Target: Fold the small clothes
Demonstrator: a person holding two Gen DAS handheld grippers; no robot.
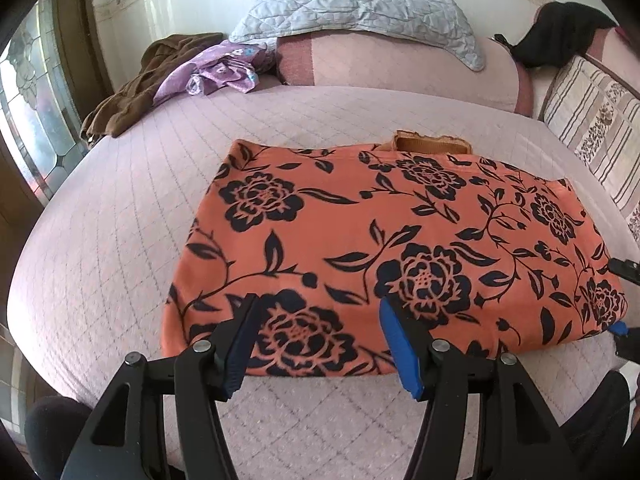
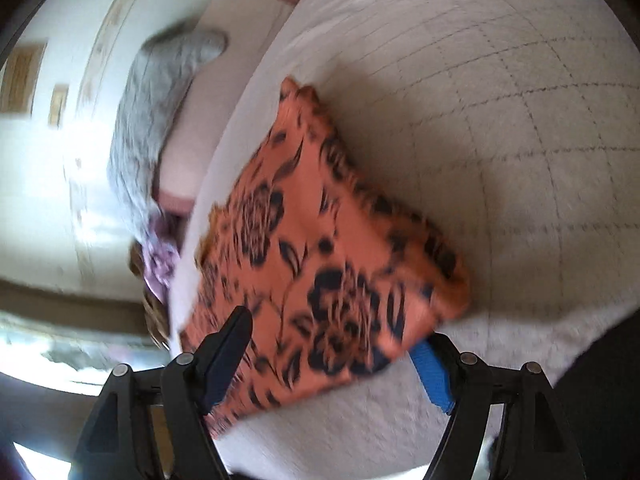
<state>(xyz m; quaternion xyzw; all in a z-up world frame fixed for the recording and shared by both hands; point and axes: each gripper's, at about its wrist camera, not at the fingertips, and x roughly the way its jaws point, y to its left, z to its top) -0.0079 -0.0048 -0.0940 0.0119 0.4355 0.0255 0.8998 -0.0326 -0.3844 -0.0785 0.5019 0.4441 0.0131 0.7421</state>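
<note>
An orange garment with a black flower print (image 1: pixel 384 248) lies folded flat on the pale quilted bed (image 1: pixel 120 220). My left gripper (image 1: pixel 320 320) is open, its blue-padded fingers over the garment's near edge, holding nothing. My right gripper (image 2: pixel 336 344) is open at the garment's right near corner (image 2: pixel 320 264); one finger lies over the cloth and the blue-padded finger (image 2: pixel 432 376) sits under its edge. The right wrist view is tilted and blurred. The right gripper's tip also shows in the left wrist view (image 1: pixel 620 326).
A brown garment (image 1: pixel 132 92) and a purple one (image 1: pixel 216 68) lie at the bed's far left. A grey quilted pillow (image 1: pixel 352 4) and pink bolster (image 1: pixel 400 68) are at the head. A striped pillow (image 1: pixel 592 128) and a black cloth (image 1: pixel 560 32) are at the right.
</note>
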